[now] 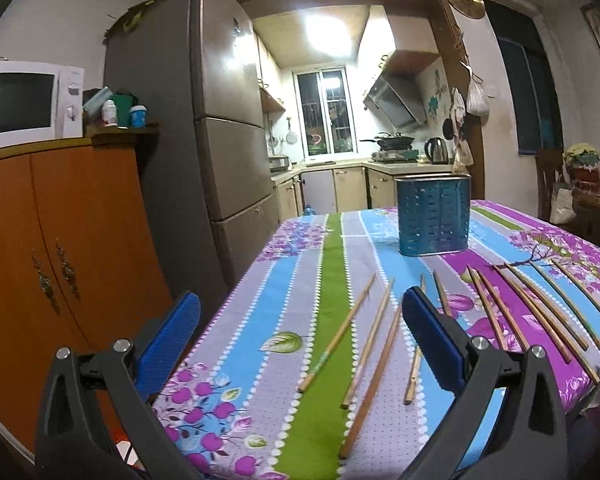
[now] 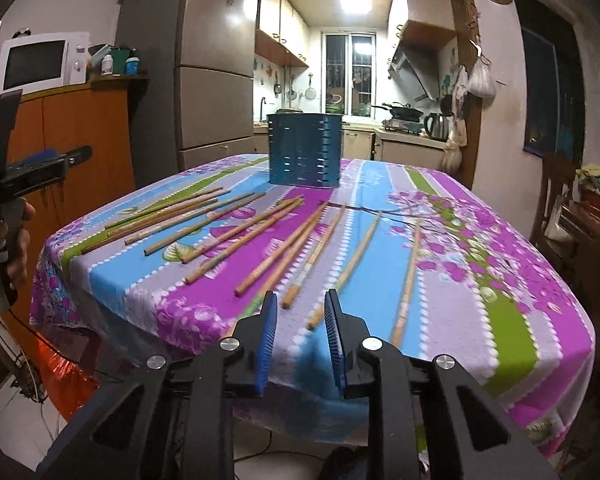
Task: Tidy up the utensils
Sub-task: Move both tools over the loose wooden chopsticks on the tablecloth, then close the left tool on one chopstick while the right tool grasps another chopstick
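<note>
We record many slim wooden chopsticks [image 2: 236, 232] lying loose and fanned across the near half of the tablecloth [image 2: 480, 240], tips toward a blue perforated metal holder [image 2: 305, 148] standing upright farther back, well apart from them. The left gripper [image 1: 300, 320] hovers at the table's near edge, jaws spread wide, nothing between its blue ribbed pads [image 1: 432, 336]. The right gripper [image 2: 300, 320] sits low at the opposite near edge, jaws narrowly parted and empty. The cloth is striped with a purple floral print.
</note>
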A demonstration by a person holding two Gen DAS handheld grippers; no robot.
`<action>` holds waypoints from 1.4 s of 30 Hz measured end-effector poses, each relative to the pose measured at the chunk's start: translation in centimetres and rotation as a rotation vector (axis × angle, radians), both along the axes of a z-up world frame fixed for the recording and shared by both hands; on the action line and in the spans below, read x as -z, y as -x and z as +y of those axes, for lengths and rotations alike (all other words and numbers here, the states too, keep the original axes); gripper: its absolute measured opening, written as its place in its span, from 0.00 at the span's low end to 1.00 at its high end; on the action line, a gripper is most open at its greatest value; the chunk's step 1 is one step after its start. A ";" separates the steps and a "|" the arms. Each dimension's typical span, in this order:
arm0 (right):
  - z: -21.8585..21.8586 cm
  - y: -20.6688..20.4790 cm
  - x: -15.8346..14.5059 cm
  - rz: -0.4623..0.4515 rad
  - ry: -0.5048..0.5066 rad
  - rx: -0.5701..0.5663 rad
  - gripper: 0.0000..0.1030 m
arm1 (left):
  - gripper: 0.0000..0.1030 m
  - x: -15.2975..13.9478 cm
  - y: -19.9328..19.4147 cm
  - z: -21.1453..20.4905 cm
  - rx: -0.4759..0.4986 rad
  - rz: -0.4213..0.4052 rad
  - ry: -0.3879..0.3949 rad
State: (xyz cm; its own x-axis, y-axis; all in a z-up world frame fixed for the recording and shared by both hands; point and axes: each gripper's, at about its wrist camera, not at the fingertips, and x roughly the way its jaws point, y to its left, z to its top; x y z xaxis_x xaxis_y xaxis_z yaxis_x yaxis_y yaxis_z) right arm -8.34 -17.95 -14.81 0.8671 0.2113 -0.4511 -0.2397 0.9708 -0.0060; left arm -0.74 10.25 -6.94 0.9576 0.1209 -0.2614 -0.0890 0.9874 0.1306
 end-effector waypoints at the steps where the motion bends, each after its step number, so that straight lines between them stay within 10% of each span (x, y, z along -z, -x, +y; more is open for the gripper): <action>1: 0.1 -0.5 -0.3 0.015 -0.002 -0.004 0.20 | 0.95 0.1 -0.3 -0.2 0.008 0.008 -0.002; 35: 1.5 -4.9 1.3 0.157 0.044 0.075 0.10 | 0.95 2.7 -0.5 1.4 0.048 0.041 0.020; 42: 0.9 -4.5 1.1 0.122 0.013 0.083 0.08 | 0.76 6.2 1.4 3.0 0.073 0.131 0.005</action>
State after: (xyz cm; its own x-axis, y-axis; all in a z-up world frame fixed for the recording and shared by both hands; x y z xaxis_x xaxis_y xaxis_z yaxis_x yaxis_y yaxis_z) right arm -3.82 -17.03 -15.87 0.8196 0.1347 -0.5568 -0.1585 0.9873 0.0054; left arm -2.18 13.24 -13.12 0.9216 0.0508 -0.3847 0.0003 0.9913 0.1316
